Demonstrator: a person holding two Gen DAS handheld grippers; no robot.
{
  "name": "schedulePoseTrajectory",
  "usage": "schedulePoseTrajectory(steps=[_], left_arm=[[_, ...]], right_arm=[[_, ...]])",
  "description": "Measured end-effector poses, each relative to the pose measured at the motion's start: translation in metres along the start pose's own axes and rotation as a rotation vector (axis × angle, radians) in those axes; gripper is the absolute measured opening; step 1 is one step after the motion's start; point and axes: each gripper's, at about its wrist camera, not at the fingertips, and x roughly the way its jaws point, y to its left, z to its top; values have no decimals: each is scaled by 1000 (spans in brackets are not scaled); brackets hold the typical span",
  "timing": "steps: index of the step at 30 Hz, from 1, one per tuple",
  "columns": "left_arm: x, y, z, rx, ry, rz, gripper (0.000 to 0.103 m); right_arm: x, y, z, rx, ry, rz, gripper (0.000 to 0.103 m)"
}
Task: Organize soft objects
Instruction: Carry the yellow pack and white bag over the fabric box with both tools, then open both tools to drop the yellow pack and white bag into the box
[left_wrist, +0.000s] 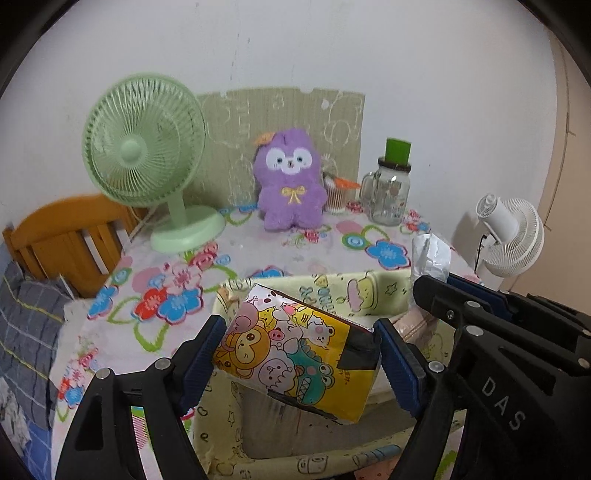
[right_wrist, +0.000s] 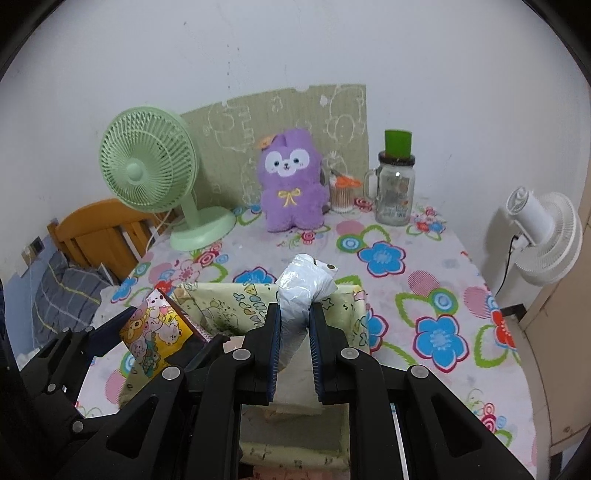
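Blue pads of your left gripper (left_wrist: 301, 360) clamp the cartoon pack (left_wrist: 295, 350) by its ends, tilted, over the bin (left_wrist: 369, 291). Right gripper (right_wrist: 294, 332) is clenched on the white pouch (right_wrist: 299, 295), also above the bin. Level the pack, drop both low inside before releasing, one at a time. Keep the two grippers apart. They're close. Plush (left_wrist: 290, 181) sits well back by the fan (left_wrist: 147, 147).

A green desk fan (right_wrist: 147, 173), a glass mug jar (right_wrist: 395, 192) capped by a green cup (right_wrist: 398, 143), and a white fan (right_wrist: 546, 236) stand around the flowered tablecloth (right_wrist: 424, 295).
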Motion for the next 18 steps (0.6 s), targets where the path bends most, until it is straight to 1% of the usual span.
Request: schedulePoseTrajectory(steps=[2,4,6,8,9,11,12,14,16,18], left_arm=[[6,3,-1,-8,21,-6,84],[11,2,-2,5,31,5,85],[13,-2,-5,43,29,28,87],[15,-8,-9,91,32,38,90],[16,-9,-10,98,34,39,91],[18,-10,-11,108,42,28,93],[19,-9,-11,109,43,20,95],[20,-10,-12,112,48,2,98],[20,-10,-12,114,49,-11,100],[21,-10,-12,114,50,0,101]], right_arm=[[7,0,0,2,12,6,17],[15,1,-2,-4,26,11,17],[20,3,-3,-21,34,13,17],[24,5,-4,-31,37,12,17],[26,5,-5,-35,37,8,18],[30,6,-6,-43,47,1,19],[32,7,-7,-47,55,5,22],[35,7,-8,-48,72,31,35],[35,7,-10,-33,74,51,67],[33,5,-11,-13,55,52,73]])
